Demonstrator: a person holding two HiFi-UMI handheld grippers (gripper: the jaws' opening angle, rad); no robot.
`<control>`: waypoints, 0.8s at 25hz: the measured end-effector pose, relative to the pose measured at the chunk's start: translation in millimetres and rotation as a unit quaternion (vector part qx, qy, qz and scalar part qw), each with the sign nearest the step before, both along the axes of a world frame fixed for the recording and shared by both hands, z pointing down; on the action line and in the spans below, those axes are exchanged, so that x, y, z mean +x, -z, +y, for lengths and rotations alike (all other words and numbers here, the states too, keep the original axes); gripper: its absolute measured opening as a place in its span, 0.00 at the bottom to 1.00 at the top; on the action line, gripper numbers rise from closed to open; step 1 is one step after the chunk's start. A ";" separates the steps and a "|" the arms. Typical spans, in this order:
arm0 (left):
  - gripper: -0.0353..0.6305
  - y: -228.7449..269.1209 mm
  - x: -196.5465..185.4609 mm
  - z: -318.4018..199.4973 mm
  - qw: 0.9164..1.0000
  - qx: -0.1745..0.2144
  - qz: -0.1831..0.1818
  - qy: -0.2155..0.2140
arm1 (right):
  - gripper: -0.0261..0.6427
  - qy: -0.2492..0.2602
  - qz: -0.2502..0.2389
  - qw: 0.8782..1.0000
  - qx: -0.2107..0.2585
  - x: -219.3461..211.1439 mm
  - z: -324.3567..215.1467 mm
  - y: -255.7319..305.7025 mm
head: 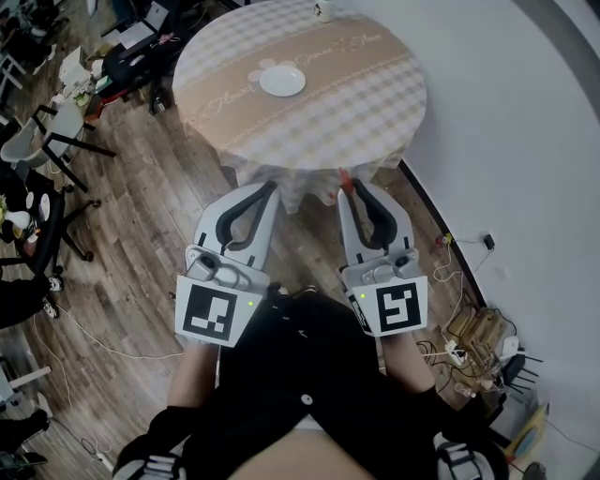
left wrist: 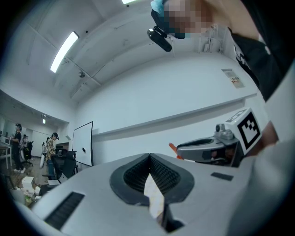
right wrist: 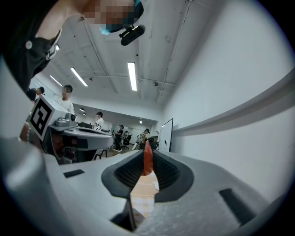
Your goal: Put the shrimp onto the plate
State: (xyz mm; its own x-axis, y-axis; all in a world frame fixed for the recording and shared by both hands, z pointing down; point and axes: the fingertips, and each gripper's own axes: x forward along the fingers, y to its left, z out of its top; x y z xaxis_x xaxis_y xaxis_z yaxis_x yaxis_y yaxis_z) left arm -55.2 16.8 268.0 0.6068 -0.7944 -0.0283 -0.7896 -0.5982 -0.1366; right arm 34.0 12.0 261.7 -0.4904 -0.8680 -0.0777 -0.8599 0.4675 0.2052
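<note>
While left claw (left wrist: 150,159) sits closed, right claw (right wrist: 146,153) pinches shrimp (right wrist: 147,163).

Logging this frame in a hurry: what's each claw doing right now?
Left claw: closed, nothing in it.
Right claw: closed on the shrimp.

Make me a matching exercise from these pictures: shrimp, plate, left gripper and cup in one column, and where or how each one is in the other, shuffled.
1. shrimp
2. plate
3. left gripper
4. cup

A. at the far edge of the table
B. jaws together, nothing between them
C. pinched in the right gripper
D. bare, near the middle of the table

Pairs: 1-C, 2-D, 3-B, 4-A
</note>
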 end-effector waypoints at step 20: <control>0.06 -13.4 -2.0 -14.3 1.000 -0.010 0.002 -0.008 | 0.11 -0.008 0.001 1.000 -0.014 -2.0 -11.2 -14.6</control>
State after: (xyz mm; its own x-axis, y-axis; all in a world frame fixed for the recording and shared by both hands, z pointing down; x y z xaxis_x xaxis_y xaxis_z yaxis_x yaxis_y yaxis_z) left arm -57.2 2.5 281.4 0.6193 -0.7850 -0.0149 -0.7804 -0.6133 -0.1216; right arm 32.0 0.8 276.3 -0.4759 -0.8779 -0.0530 -0.8674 0.4585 0.1932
